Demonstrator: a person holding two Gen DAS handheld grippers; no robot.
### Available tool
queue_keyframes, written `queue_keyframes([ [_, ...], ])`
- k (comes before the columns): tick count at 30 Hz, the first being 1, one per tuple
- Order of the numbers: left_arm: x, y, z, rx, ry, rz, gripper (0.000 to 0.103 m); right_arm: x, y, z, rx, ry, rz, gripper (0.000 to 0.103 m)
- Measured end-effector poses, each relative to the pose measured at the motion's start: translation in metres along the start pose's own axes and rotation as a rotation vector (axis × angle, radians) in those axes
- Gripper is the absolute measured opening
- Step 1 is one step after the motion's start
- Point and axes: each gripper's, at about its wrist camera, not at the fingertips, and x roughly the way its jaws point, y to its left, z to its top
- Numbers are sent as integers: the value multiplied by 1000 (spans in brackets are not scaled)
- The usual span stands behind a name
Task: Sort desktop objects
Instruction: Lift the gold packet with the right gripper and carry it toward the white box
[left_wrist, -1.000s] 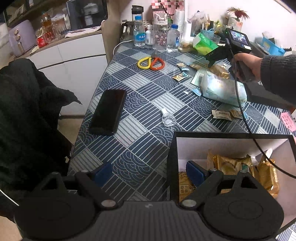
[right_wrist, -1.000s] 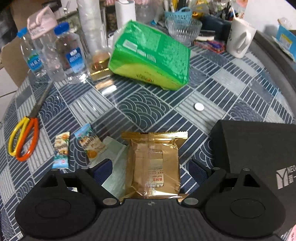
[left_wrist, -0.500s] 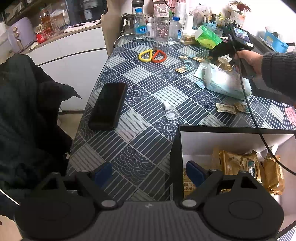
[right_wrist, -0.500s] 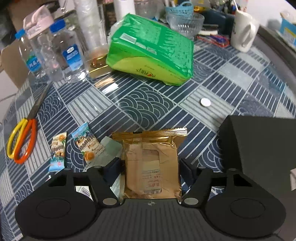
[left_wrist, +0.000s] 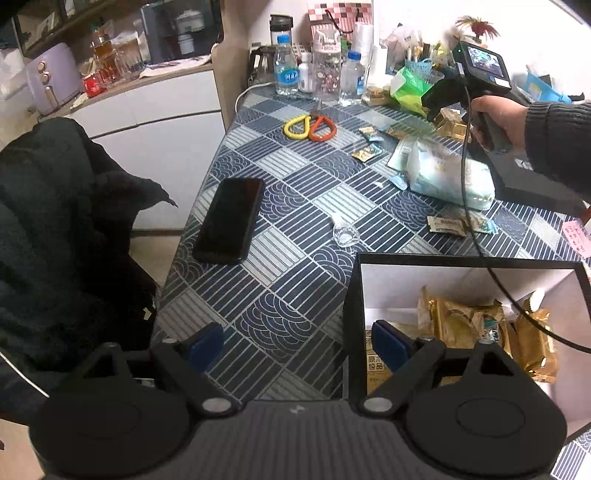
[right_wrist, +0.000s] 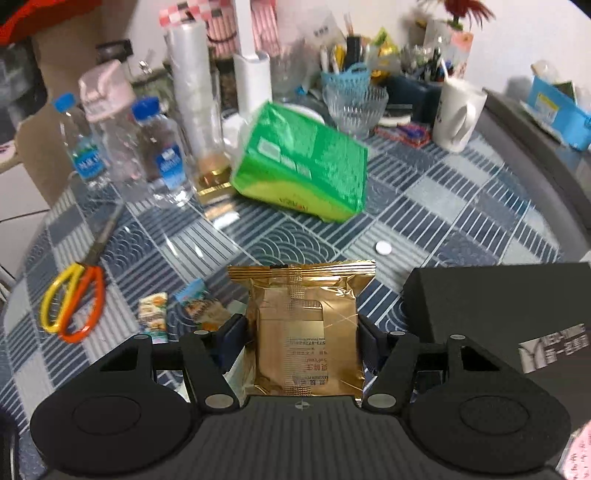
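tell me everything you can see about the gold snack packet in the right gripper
The gold snack packet is a squarish pouch of shiny, crinkled metallic foil with crimped, serrated seams at its ends and a paler printed panel with red and dark text on its face. It looks sealed and puffy. It sits flat between the fingers of the right hand-held gripper, whose blue pads press its two side edges. Its far end points toward the green pack. Whether it is clear of the tablecloth cannot be told.

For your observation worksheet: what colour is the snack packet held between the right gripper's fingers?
Shiny gold; the snack packet shows best in the right wrist view.
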Motion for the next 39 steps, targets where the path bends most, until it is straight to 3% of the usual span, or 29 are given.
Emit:
queue_keyframes([
  [21, -97, -1, -33, 15, -167, -28, 103, -157, 26, -64, -27, -97, 38, 62],
  [39, -149, -8, -59, 61, -263, -66, 103, -245, 16, -131, -23, -146, 53, 62],
])
